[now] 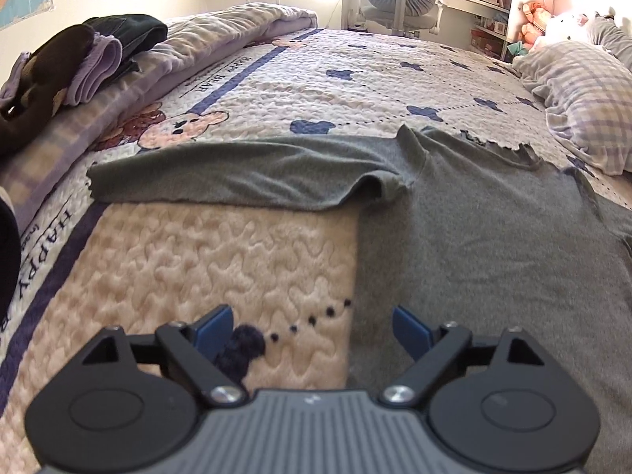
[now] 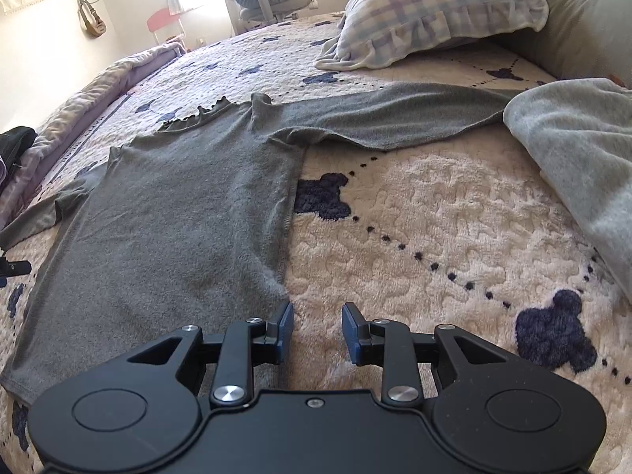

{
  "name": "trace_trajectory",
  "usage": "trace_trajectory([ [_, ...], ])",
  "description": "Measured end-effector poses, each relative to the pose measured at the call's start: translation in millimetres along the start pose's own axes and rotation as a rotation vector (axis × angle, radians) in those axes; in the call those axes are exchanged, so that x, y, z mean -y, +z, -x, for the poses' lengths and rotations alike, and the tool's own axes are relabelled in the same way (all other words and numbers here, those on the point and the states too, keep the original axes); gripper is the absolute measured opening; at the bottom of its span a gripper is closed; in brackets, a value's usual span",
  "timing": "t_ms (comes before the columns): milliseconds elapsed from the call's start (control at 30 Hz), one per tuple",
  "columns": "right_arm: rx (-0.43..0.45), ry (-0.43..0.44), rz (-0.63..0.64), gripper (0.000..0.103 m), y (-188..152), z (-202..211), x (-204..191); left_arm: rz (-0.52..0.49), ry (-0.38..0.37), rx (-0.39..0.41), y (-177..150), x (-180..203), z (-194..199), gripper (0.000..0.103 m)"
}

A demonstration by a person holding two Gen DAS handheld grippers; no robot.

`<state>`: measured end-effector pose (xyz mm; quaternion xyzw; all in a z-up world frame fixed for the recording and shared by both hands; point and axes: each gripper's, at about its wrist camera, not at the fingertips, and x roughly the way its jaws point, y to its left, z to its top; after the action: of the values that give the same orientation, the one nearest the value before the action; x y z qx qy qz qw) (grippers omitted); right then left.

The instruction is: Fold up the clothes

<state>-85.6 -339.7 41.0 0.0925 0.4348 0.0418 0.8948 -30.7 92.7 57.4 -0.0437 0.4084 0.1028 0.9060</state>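
Both grippers hang empty: left gripper (image 1: 312,328) jaws wide, right gripper (image 2: 318,331) jaws narrowly apart. Grey top (image 2: 177,205) lies flat on bedspread (image 2: 414,205), sleeves out. Risk: pads pinch fleece with hem, dragging it askew.

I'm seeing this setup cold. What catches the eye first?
A grey long-sleeved top lies flat on the bear-print quilt, both sleeves spread wide. At its near corners hover the left tongs and right tongs, open and empty. A plaid pillow sits behind.
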Motion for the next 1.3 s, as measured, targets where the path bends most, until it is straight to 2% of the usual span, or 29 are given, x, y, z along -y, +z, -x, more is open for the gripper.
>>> trace_trajectory([
  [200,-0.014,-0.019,-0.014,0.031,4,-9,2,-0.007,0.002,0.019,17,8,-15,0.093],
  [367,-0.02,-0.032,-0.033,0.033,11,-16,4,-0.058,0.02,0.039,39,20,-39,0.095],
  [500,-0.019,-0.05,-0.027,0.034,16,-21,4,-0.074,-0.018,0.041,45,21,-55,0.099],
  [633,-0.02,-0.072,-0.005,0.046,23,-27,11,-0.027,-0.061,-0.007,41,12,-72,0.099],
  [667,-0.019,-0.08,-0.01,0.046,27,-30,16,-0.018,-0.069,-0.014,41,10,-74,0.1],
  [900,0.047,-0.077,-0.266,0.046,66,-52,73,0.002,-0.099,0.006,50,3,-73,0.101],
  [1133,0.126,-0.068,-0.44,0.046,91,-73,109,0.04,-0.102,0.005,54,-5,-75,0.101],
  [1300,0.189,-0.075,-0.538,0.047,110,-89,129,0.021,-0.1,-0.006,52,-1,-79,0.102],
])
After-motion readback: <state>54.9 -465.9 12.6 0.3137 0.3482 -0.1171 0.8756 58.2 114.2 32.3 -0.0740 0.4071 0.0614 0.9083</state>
